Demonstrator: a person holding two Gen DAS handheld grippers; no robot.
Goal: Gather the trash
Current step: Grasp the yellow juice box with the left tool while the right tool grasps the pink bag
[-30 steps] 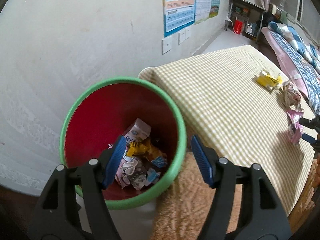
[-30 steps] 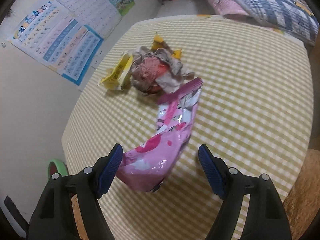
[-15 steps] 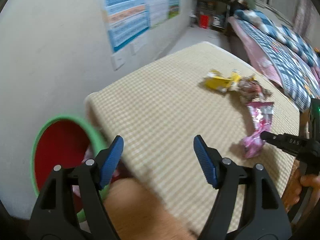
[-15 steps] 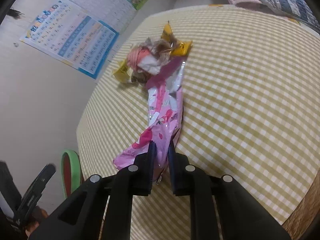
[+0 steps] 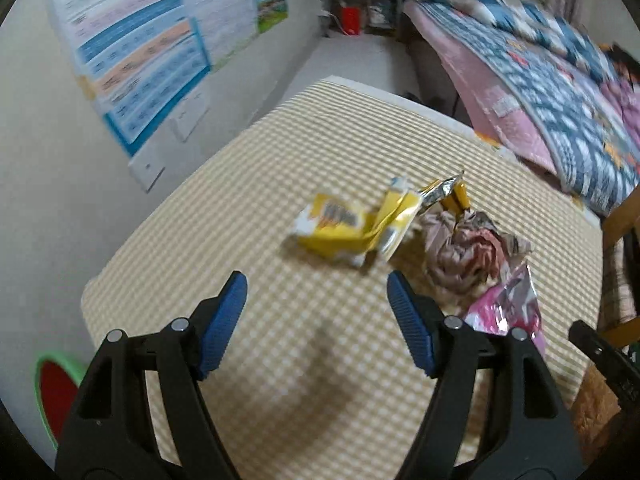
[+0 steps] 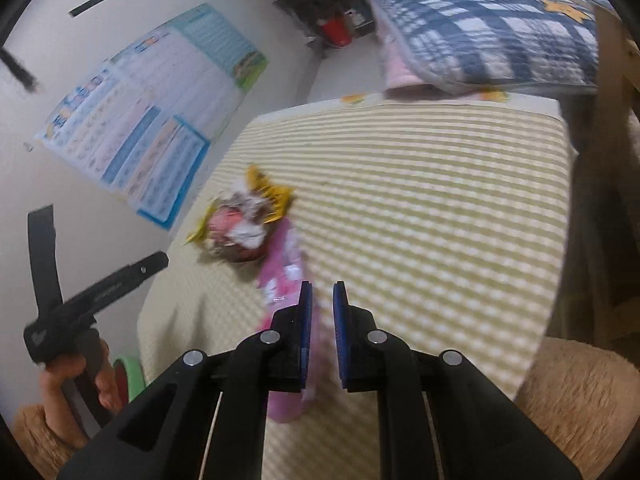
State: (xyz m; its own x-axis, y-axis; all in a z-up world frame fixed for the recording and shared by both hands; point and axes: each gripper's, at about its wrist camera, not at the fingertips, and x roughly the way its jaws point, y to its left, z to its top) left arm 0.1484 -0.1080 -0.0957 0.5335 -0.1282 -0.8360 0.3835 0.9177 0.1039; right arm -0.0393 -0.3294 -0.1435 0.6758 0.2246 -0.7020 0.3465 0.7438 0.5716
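Checked yellow tablecloth (image 5: 248, 240), blurred. Left gripper (image 5: 317, 322) agape, empty, short of yellow wrapper (image 5: 348, 226). Right gripper (image 6: 322, 340) clenched on pink wrapper (image 6: 286, 264); grip point hidden.

The left gripper (image 5: 316, 320) is held pointing steeply downward with its blue pads (image 5: 222, 324) set wide apart and nothing caught between them; in the right wrist view its black body is seen gripped by a hand (image 6: 76, 384) at the lower left, above a tan sleeve. The right gripper (image 6: 323, 320) is angled downward with its jaws drawn almost together, only a narrow slit being left between the pads (image 6: 306, 320). A pink wrapper (image 6: 288, 268) is pinched at the left pad, its length trailing forward.
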